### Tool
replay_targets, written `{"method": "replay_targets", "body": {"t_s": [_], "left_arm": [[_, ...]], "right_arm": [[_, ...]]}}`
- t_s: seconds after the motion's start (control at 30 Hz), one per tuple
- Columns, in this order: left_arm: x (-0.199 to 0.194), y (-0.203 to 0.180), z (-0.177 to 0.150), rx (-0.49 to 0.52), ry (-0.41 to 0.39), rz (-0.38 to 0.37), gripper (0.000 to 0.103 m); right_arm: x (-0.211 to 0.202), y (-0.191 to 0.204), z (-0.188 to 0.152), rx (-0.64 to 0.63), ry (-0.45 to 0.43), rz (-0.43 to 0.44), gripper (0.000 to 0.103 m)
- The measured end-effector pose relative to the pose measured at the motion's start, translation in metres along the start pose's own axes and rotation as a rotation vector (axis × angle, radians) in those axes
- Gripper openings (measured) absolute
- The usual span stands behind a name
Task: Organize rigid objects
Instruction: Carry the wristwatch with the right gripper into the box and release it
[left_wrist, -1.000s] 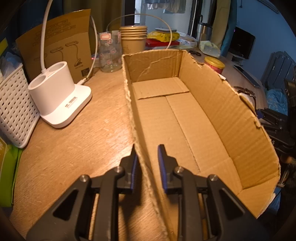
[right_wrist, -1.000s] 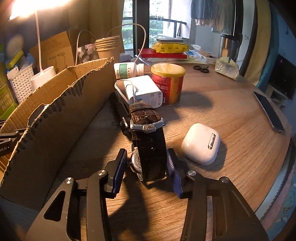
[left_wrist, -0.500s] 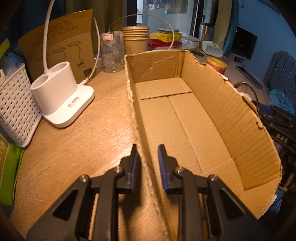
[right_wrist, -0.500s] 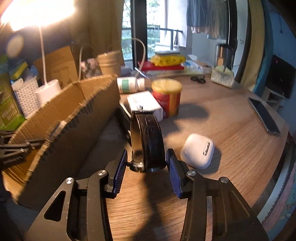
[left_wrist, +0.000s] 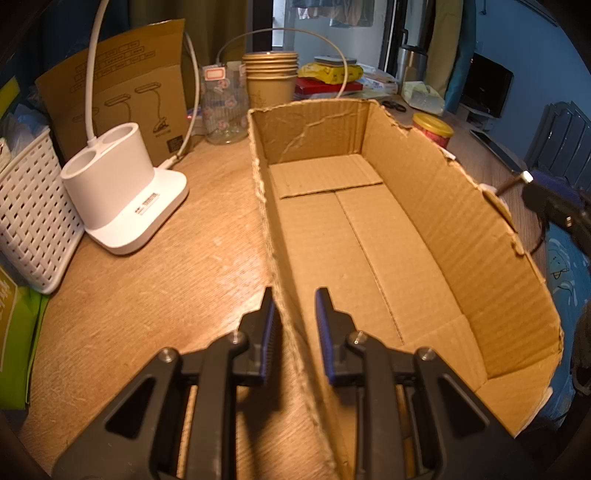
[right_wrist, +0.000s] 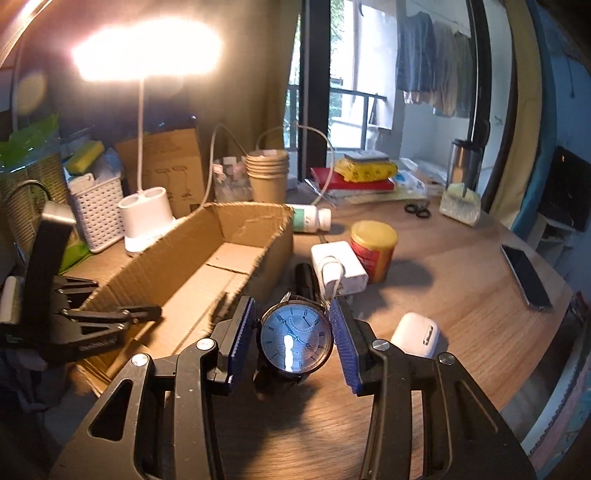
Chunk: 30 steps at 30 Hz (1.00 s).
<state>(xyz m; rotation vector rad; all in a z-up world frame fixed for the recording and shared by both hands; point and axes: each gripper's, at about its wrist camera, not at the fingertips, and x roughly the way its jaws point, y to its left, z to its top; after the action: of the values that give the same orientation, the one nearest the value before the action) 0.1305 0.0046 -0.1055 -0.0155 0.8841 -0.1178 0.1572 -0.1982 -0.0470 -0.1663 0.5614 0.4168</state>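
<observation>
Right wrist view: the right gripper (right_wrist: 293, 334) clamps a wristwatch (right_wrist: 295, 338) between its ribbed blue fingers (right_wrist: 242, 338), low in the centre of the frame. The watch has a round pale-blue dial behind glossy glass, a metal case and a dark strap hanging below, and it is clear of the wood-grain surface (right_wrist: 454, 273). To the lower right of it lies a smooth white earbud case (right_wrist: 415, 334) with rounded corners. Above the watch sit a white rectangular charger (right_wrist: 341, 266), a squat red tin with a yellow lid (right_wrist: 373, 249) and, further back, a white pill bottle (right_wrist: 310, 218) on its side. A flat dark phone (right_wrist: 526, 275) lies at the right edge.

In the left wrist view, the left gripper (left_wrist: 295, 317) has its fingers drawn together on the ragged long wall of the corrugated cardboard box (left_wrist: 480, 236), at lower centre. The box is long and shallow, with torn rims and bare creased flaps on its floor. Left of it stand a glossy white lamp base (left_wrist: 125, 192) with two round cups and a woven white plastic basket (left_wrist: 29, 218). Stacked paper cups (left_wrist: 271, 79) rise beyond the far wall.
</observation>
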Motion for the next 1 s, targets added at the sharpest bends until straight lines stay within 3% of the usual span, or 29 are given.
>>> {"method": "replay_targets", "body": {"t_s": [0.57,1.0], "left_arm": [[0.000,-0.001,0.000,0.004,-0.001,0.006,0.022],[0.000,0.000,0.000,0.002,0.000,0.005,0.022]], "right_arm": [[-0.045,0.047,0.028,-0.074,-0.134,0.062,0.044],[-0.005,0.078,0.002,-0.117,-0.009,0.144,0.044]]}}
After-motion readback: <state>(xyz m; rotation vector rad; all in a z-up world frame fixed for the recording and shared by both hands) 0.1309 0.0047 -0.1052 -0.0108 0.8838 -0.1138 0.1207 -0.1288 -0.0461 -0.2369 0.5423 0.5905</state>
